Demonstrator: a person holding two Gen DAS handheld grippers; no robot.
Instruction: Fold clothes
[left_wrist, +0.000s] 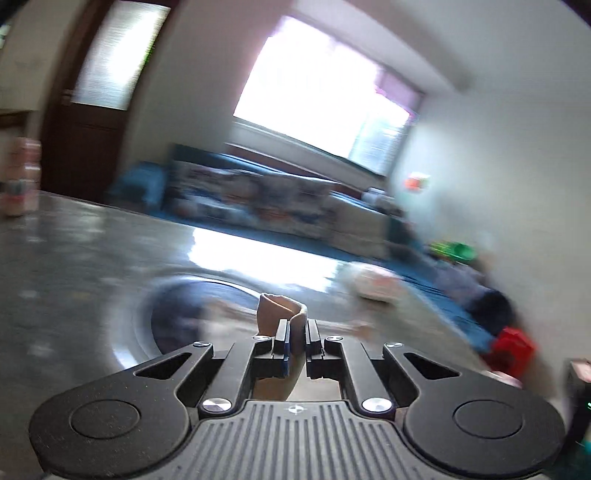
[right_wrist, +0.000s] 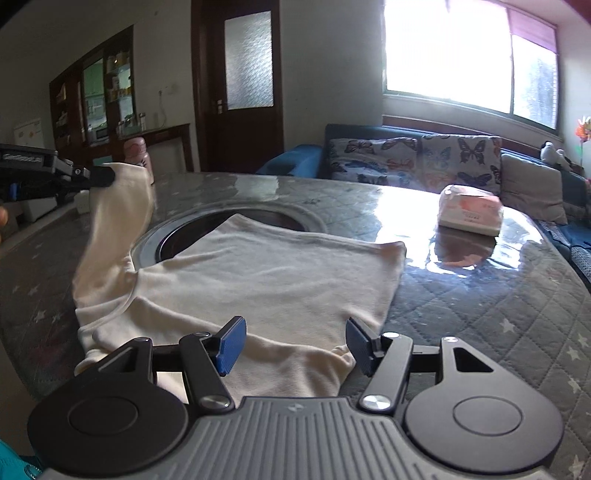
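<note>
Right wrist: one cream shirt (right_wrist: 258, 273), one sleeve (right_wrist: 122, 206) pinched by left tool (right_wrist: 110, 176).

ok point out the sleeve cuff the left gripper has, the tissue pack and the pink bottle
sleeve cuff (right_wrist: 123, 170), right wrist view, on the raised end clamped by the left gripper (right_wrist: 105, 176)
tissue pack (right_wrist: 470, 213), right wrist view, on its front face
pink bottle (right_wrist: 137, 148), right wrist view, on its body above the sleeve

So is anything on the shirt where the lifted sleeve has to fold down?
Nothing visible. The left tool holds the sleeve up, and the shirt lies bare on the table. The tissue pack sits apart, to the right.
</note>
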